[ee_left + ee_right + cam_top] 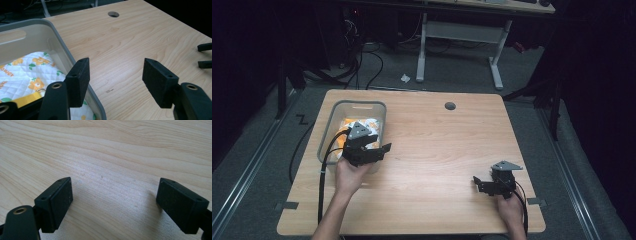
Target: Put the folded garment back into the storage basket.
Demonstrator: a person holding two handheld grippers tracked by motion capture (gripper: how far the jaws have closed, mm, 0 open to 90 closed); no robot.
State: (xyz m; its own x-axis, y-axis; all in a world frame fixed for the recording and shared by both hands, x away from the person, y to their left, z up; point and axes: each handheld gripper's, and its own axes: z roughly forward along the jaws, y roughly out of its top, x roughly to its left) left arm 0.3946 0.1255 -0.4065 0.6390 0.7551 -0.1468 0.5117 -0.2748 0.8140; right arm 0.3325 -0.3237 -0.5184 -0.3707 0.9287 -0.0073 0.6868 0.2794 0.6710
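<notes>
A grey plastic bin (330,121) stands on the left of the wooden table and holds a white quilted cloth (27,72) printed with orange flowers and green leaves, with a yellow strip at its near edge. My left gripper (379,148) hovers over the bin's right wall (75,65), open, one jaw above the cloth and the other above the bare table; nothing sits between them. My right gripper (478,183) rests low at the table's front right, open and empty, its jaws (115,202) wide over bare wood.
A round cable hole (450,106) lies near the table's far edge. Behind the table stand a white-legged desk (462,35) and cables on the dark floor. In the left gripper view the right gripper's jaw tips (205,56) show at the right edge.
</notes>
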